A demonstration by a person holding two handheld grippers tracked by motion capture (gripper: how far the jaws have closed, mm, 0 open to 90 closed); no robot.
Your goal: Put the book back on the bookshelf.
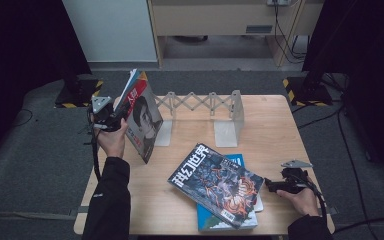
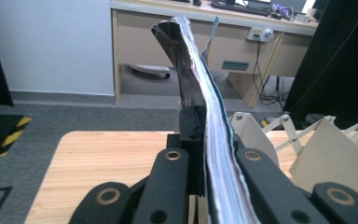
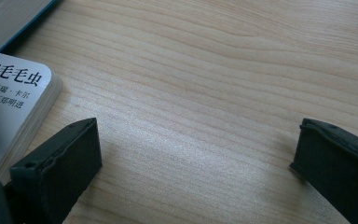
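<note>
My left gripper is shut on a magazine with a portrait cover, held upright and tilted at the table's left edge. In the left gripper view the magazine's page edges run up between the two black jaws of my left gripper. A dark science-fiction magazine lies flat on a blue book at the front centre. My right gripper rests on the table just right of that stack; in the right gripper view my right gripper is open over bare wood, beside a white book corner.
A grey expanding book rack with upright end plates stands at the back of the wooden table; its plates show to the right in the left gripper view. Dark stands and cables sit on the floor around the table.
</note>
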